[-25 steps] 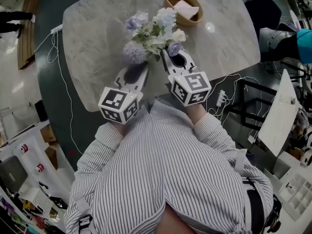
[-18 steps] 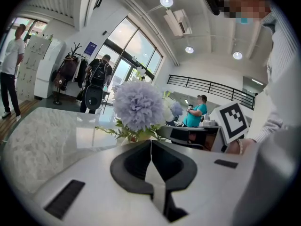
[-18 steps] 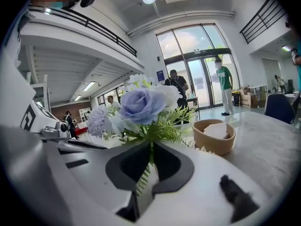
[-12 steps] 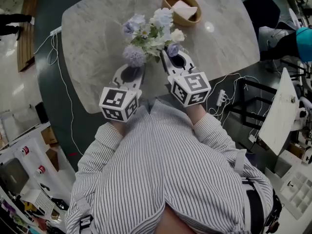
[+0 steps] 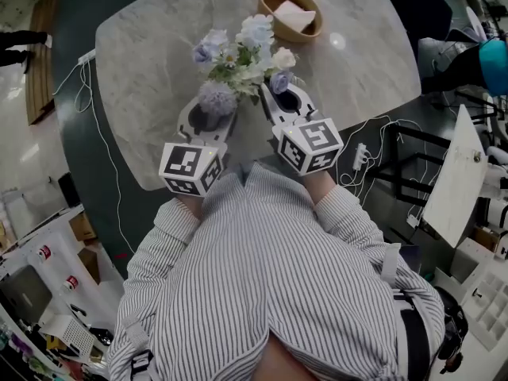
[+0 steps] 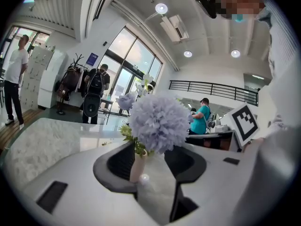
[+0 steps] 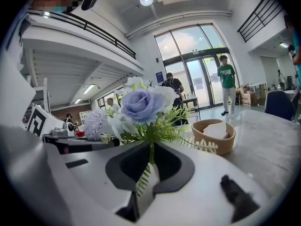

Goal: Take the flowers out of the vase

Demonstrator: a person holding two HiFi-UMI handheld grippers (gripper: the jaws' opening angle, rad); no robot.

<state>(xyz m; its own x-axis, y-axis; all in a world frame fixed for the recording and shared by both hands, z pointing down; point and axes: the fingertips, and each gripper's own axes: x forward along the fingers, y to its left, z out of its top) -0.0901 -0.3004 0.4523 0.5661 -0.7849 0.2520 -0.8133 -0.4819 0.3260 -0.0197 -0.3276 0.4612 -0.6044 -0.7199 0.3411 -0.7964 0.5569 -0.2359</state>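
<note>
The vase (image 6: 136, 166) is pale, smooth and faintly glossy, like glazed ceramic. The flowers (image 5: 246, 54) in it look artificial, with matt cloth-like petals and plastic-looking green fronds. Under the vase, the table (image 5: 151, 78) is veined stone or a stone look, smooth with a soft sheen. Beyond the vase, the bowl (image 7: 209, 145) looks like matt tan wood. The striped shirt (image 5: 270, 276) is woven cloth.

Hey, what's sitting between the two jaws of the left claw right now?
The slim white vase, under a purple pompom flower. The left claw's jaws are opening around it, as the left gripper view shows.
</note>
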